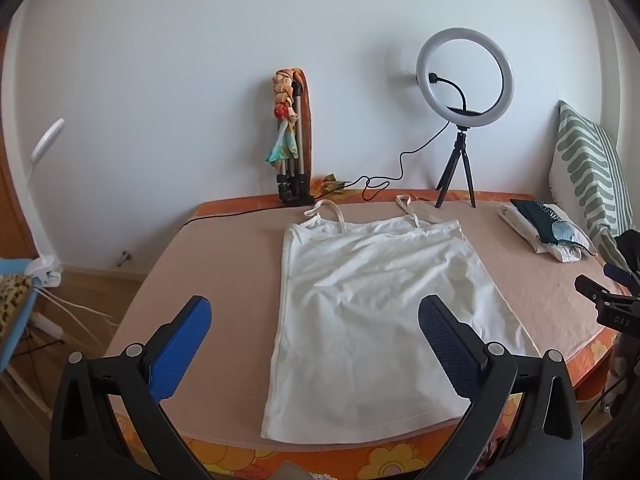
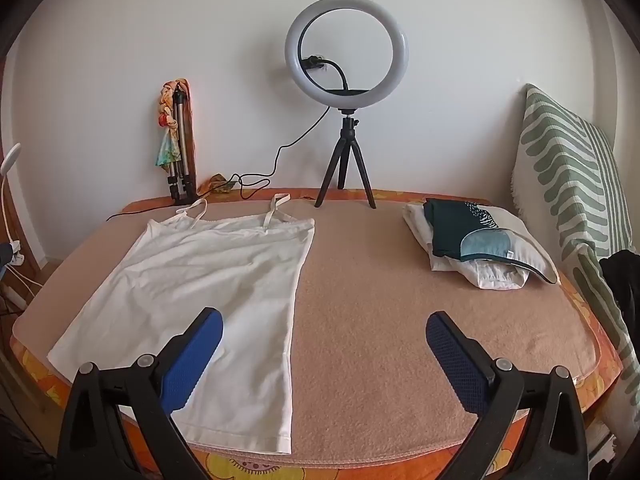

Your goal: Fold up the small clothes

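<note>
A white strappy top [image 1: 360, 312] lies flat on the tan blanket [image 1: 224, 280], straps toward the wall and hem at the near edge. It also shows in the right wrist view [image 2: 200, 288], left of centre. My left gripper [image 1: 314, 320] is open and empty, held above the hem end of the top. My right gripper [image 2: 324, 336] is open and empty, above the top's right edge and the bare blanket [image 2: 380, 320]. The right gripper's tip shows at the right edge of the left wrist view [image 1: 600, 296].
A ring light on a small tripod [image 2: 346, 120] stands at the back by the wall, its cable trailing left. A folded tripod with a scarf [image 2: 176, 140] leans on the wall. A pile of folded clothes [image 2: 472, 244] and a striped cushion [image 2: 568, 184] are at right.
</note>
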{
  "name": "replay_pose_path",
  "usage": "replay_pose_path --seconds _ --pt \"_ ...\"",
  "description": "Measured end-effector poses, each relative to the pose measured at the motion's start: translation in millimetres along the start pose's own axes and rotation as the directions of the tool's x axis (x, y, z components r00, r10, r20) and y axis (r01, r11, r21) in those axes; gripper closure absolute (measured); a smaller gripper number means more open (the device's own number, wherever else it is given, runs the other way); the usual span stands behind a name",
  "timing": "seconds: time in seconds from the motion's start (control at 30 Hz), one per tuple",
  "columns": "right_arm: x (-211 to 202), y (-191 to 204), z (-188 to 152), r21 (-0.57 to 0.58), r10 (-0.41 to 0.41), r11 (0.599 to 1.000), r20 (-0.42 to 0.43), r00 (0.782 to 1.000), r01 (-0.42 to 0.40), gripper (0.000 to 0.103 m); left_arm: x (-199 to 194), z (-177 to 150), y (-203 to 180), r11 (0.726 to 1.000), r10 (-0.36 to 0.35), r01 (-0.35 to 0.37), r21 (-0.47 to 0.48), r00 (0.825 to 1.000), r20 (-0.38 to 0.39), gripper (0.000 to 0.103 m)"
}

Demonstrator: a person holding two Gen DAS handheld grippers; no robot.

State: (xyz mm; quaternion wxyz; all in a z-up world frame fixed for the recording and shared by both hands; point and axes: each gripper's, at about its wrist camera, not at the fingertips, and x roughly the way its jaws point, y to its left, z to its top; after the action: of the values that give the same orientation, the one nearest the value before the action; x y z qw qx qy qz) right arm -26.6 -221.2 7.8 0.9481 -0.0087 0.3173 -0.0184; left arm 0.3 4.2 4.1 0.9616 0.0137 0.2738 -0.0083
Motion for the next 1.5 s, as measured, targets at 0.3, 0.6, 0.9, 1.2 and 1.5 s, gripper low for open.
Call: replay_pose_path --seconds 0.3,0.6,0.9,1.2,1.5 --pt "-0.2 0.0 0.5 -0.004 -0.003 1.0 0.0 1.0 0.003 0.0 -2.1 1.6 0.8 1.0 0.0 0.0 -0.005 1.0 0.004 0.0" --pt "-0.7 0.2 1.3 -0.006 -0.004 1.0 0.001 1.0 0.004 0.0 -2.8 2.1 1.4 1.0 0.0 0.0 -0.005 1.0 0.006 0.0" --pt "-0.5 0.3 1.4 -0.006 -0.004 1.0 0.0 1.0 0.004 0.0 -7.0 9.3 1.7 1.0 0.0 0.0 -0.009 1.0 0.011 0.0" --pt "0.3 -0.6 0.0 -0.009 -0.004 1.0 0.0 1.0 0.004 0.0 -7.9 6.7 0.7 1.0 0.001 -0.001 -0.008 1.0 0.017 0.0" --pt "-0.9 -1.1 0.8 -0.01 -0.006 1.0 0.0 1.0 0.006 0.0 -8.0 6.4 0.8 1.0 0.001 -0.001 -0.009 1.0 0.019 0.0"
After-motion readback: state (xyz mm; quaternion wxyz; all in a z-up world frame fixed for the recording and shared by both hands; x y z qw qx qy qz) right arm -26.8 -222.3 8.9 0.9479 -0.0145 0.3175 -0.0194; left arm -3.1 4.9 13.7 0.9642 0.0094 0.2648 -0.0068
